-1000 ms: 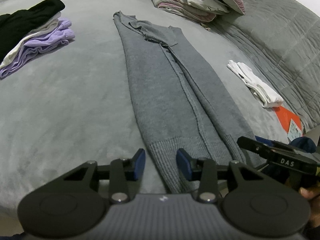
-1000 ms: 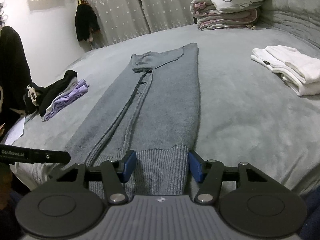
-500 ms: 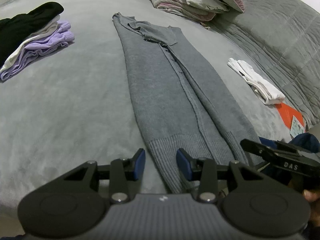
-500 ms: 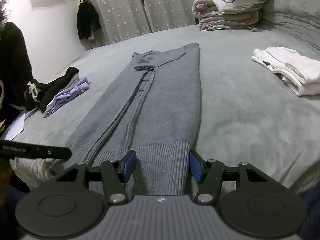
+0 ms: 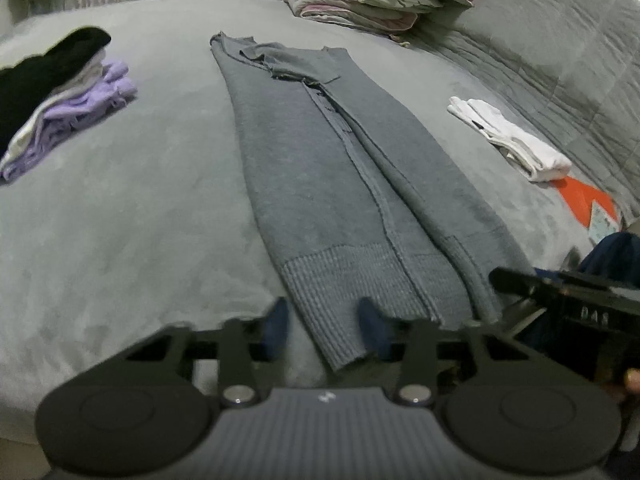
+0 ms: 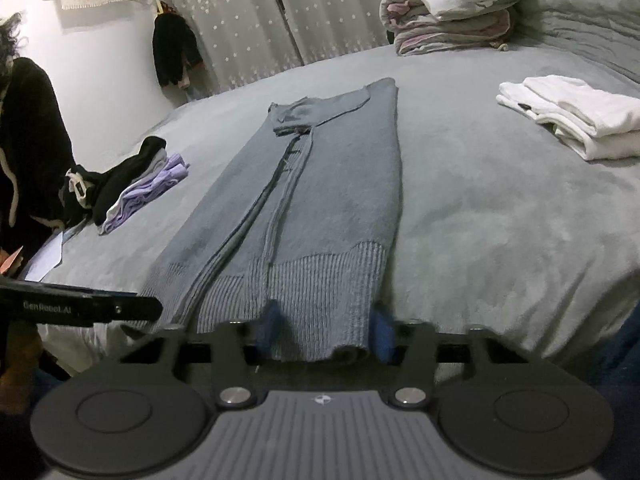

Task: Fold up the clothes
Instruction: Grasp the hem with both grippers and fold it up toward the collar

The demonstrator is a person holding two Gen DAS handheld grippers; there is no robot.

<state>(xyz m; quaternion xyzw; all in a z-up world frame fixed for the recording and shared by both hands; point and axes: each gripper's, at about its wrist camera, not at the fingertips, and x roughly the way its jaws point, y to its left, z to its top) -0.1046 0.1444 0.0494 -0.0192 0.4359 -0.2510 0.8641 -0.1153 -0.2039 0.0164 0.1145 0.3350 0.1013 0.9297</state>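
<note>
A long grey knit cardigan (image 5: pixel 320 184) (image 6: pixel 320 200) lies flat on the bed, sides folded in, ribbed hem nearest me. My left gripper (image 5: pixel 324 328) straddles the hem's left corner. Its blurred jaws are closing and a strip of bed still shows beside the left pad. My right gripper (image 6: pixel 326 330) is over the hem's right corner. Its jaws are closing too, and the ribbed fabric bunches between the blue pads (image 6: pixel 382 332). Each gripper's body shows at the edge of the other's view, the right gripper (image 5: pixel 568 300) and the left gripper (image 6: pixel 72 306).
On the grey bed (image 5: pixel 120 240) sit a black, white and lilac clothes pile (image 5: pixel 68 112) at left, folded white clothes (image 6: pixel 576 116) at right, and stacked bedding (image 6: pixel 452 12) at the back. An orange card (image 5: pixel 584 200) lies near the right edge. A person's dark sleeve (image 6: pixel 28 140) is at far left.
Both pairs of jaws have started to close and look blurred. The right pads have drawn in onto the hem, which now bunches. The left view has rolled slightly.
</note>
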